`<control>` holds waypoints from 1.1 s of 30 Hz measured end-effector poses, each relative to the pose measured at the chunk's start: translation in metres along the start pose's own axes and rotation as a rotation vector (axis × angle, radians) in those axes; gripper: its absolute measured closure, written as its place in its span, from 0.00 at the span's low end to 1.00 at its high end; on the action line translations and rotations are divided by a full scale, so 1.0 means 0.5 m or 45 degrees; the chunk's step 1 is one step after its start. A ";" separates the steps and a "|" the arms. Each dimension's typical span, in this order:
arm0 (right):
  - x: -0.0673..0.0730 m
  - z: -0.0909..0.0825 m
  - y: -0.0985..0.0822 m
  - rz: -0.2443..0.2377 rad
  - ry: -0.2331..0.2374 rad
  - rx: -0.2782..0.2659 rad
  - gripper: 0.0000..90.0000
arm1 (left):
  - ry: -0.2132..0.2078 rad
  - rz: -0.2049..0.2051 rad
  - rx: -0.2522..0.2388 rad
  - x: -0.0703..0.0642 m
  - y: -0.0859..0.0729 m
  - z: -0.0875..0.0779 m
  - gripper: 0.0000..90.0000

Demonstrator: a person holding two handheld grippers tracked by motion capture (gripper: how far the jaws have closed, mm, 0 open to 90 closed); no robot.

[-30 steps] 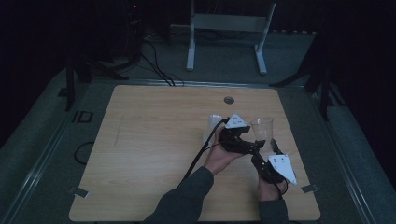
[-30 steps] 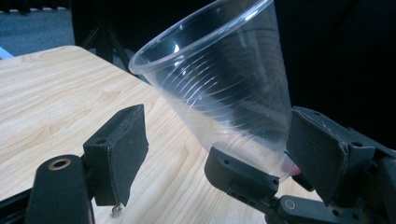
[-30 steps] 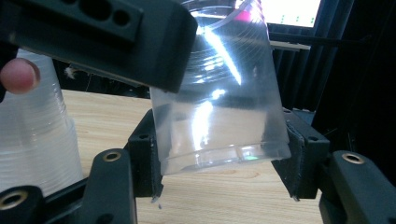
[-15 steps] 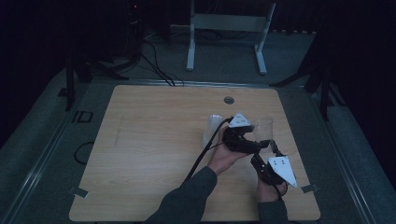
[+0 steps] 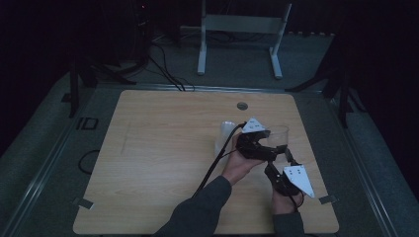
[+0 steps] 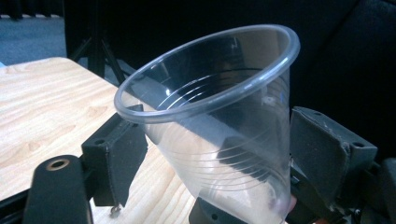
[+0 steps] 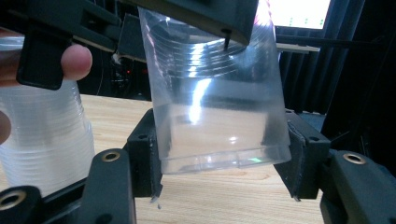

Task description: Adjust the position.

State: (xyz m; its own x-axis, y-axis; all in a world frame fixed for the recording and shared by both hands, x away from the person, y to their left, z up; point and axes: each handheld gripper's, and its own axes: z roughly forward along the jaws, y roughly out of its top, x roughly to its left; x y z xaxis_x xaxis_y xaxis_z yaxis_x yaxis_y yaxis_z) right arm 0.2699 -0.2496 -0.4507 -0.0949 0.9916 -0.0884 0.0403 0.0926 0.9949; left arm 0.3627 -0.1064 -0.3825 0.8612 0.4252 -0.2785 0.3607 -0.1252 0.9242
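A clear plastic cup [image 5: 277, 136] is held above the table's right half between both grippers. My left gripper [image 6: 219, 140] has its jaws on either side of the cup's [image 6: 219, 116] tilted body; they have just been closing and now touch its walls. My right gripper [image 7: 222, 154] is shut on the cup's [image 7: 215, 112] base, with a pad pressed against each side. In the high view the left gripper [image 5: 271, 148] reaches in from the left and the right gripper [image 5: 280, 157] from below.
A stack of clear cups [image 5: 225, 136] stands on the wooden table [image 5: 158, 163] just left of the hands, and appears beside a fingertip as the stack [image 7: 46, 140] in the right gripper view. A round grommet [image 5: 241, 105] sits near the far edge.
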 end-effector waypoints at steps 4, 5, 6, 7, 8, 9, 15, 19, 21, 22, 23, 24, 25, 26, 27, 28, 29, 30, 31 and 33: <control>0.000 0.000 0.001 -0.007 0.002 0.000 0.45 | -0.012 -0.007 -0.021 -0.002 0.000 -0.003 0.27; 0.000 0.000 0.000 -0.009 0.001 -0.001 0.45 | -0.015 -0.010 -0.024 -0.002 0.000 -0.003 0.28; 0.000 0.000 0.000 -0.014 0.002 -0.001 0.45 | -0.016 -0.008 -0.027 -0.002 -0.001 -0.004 0.29; 0.000 0.000 0.000 -0.017 0.002 0.001 0.45 | -0.019 -0.005 -0.031 -0.001 -0.002 -0.005 0.30; 0.000 0.000 0.000 -0.017 0.002 0.001 0.45 | -0.019 -0.005 -0.031 -0.001 -0.002 -0.005 0.31; 0.000 0.001 0.000 -0.016 0.004 0.002 0.45 | -0.026 -0.008 -0.034 0.000 -0.003 -0.006 0.31; -0.001 0.001 0.000 -0.028 0.007 0.005 0.44 | -0.033 0.007 -0.044 -0.003 -0.004 -0.007 0.34; -0.003 0.001 0.002 -0.031 0.013 0.008 0.43 | -0.029 0.023 -0.048 -0.006 -0.004 -0.008 0.35; -0.003 0.003 0.003 -0.033 0.021 0.018 0.39 | -0.022 0.032 -0.049 -0.007 -0.004 -0.009 0.35; -0.004 0.004 0.004 -0.033 0.025 0.028 0.37 | -0.017 0.038 -0.048 -0.007 -0.003 -0.009 0.35; -0.004 0.005 0.004 -0.036 0.030 0.035 0.35 | -0.006 0.049 -0.046 -0.008 -0.003 -0.009 0.35; -0.004 0.005 0.004 -0.036 0.030 0.035 0.35 | -0.006 0.049 -0.046 -0.008 -0.003 -0.009 0.35; -0.006 0.006 0.005 -0.036 0.044 0.046 0.33 | 0.018 0.078 -0.045 -0.011 -0.004 -0.010 0.35; -0.006 0.006 0.005 -0.036 0.044 0.046 0.33 | 0.018 0.078 -0.045 -0.011 -0.004 -0.010 0.35; -0.007 0.007 0.007 -0.036 0.061 0.064 0.31 | 0.033 0.096 -0.038 -0.013 -0.004 -0.010 0.35; -0.007 0.008 0.007 -0.037 0.070 0.072 0.31 | 0.058 0.131 -0.025 -0.017 -0.005 -0.009 0.35; -0.007 0.008 0.007 -0.039 0.077 0.078 0.31 | 0.070 0.148 -0.020 -0.019 -0.006 -0.009 0.35; -0.007 0.008 0.007 -0.038 0.083 0.088 0.31 | 0.085 0.165 -0.017 -0.022 -0.006 -0.008 0.35; -0.007 0.009 0.007 -0.038 0.095 0.097 0.32 | 0.099 0.184 -0.011 -0.024 -0.007 -0.008 0.35; -0.006 0.011 0.006 -0.045 0.116 0.114 0.34 | 0.131 0.224 -0.001 -0.030 -0.009 -0.006 0.35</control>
State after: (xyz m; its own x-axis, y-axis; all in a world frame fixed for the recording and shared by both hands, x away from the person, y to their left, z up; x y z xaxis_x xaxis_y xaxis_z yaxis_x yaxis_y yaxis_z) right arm 0.2758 -0.2519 -0.4476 -0.1879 0.9755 -0.1146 0.1233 0.1392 0.9826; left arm 0.3473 -0.1095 -0.3817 0.8697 0.4863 -0.0847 0.2076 -0.2046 0.9566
